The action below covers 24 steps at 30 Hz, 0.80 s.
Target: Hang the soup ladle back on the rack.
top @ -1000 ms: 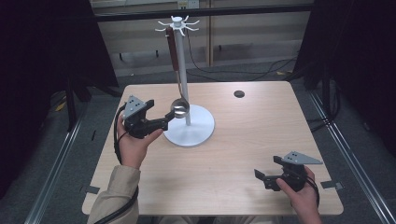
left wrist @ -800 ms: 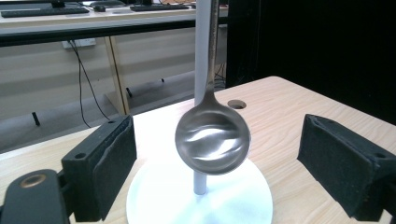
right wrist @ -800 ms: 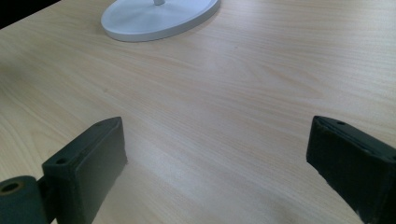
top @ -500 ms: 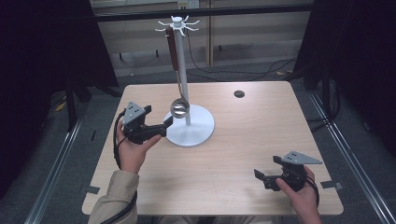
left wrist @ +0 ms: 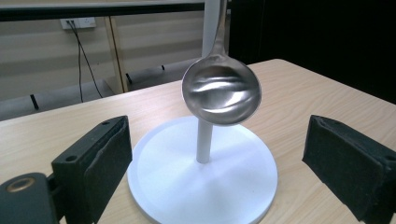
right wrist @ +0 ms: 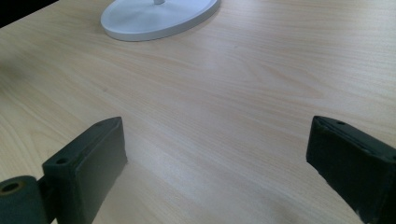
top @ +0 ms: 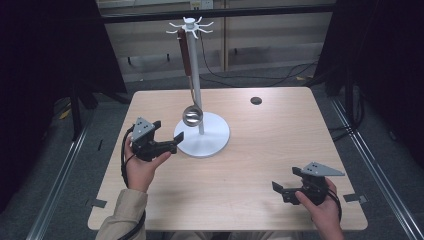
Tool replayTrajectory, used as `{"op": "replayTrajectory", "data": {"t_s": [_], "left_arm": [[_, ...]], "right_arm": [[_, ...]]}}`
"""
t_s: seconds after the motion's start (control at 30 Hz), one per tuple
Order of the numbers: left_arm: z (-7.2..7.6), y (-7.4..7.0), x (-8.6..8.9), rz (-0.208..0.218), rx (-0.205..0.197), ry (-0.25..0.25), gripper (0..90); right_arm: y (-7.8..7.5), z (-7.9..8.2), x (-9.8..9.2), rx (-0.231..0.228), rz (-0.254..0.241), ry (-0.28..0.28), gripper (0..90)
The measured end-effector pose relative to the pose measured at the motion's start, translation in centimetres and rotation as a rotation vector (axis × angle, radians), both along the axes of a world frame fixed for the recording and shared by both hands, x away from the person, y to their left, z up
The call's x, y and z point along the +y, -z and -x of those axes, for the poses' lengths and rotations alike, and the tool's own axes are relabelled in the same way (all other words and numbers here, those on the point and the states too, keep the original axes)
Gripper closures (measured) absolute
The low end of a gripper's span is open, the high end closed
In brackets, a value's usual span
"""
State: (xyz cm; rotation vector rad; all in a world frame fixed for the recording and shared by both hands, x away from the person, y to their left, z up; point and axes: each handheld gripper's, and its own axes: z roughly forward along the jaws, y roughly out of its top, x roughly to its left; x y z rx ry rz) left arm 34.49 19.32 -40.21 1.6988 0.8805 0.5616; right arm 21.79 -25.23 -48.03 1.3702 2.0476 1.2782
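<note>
Steel ladle [top: 191,116] hangs upright from the white stand [top: 202,140], just ahead of the wide-open, empty left gripper [top: 169,142]; the right gripper [top: 281,191], also wide, lies well apart.

Looked like lab recording bay: bare wooden table [top: 260,165] ringed by black curtains [top: 50,75], aluminium floor rails [top: 55,195], loose cables [top: 280,80] on grey floor, wall socket [left wrist: 77,22] behind, tape marks at table edge.
</note>
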Motion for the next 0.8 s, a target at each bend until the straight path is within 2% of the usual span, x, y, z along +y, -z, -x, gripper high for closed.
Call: {"op": "replayTrajectory", "data": {"t_s": [0.07,0.43,0.67,0.77,0.8], "left_arm": [[0.1,0.3,0.2,-0.014,0.001,-0.001,7.9],[0.8,1.7,0.5,0.007,0.023,0.008,7.9],[1.1,3.3,0.6,-0.011,0.048,0.024,8.0],[1.1,3.2,0.7,-0.006,0.047,0.020,8.0],[1.1,3.2,0.7,0.007,0.047,0.022,8.0]], "right_arm": [[0.0,0.0,0.0,0.000,0.000,0.000,4.4],[0.1,0.0,0.0,0.002,0.007,-0.004,4.5],[0.1,0.0,0.1,-0.001,0.008,-0.007,4.5],[0.1,0.0,0.2,0.000,0.006,-0.009,4.5],[0.1,0.0,0.3,0.000,0.008,-0.010,4.5]]}}
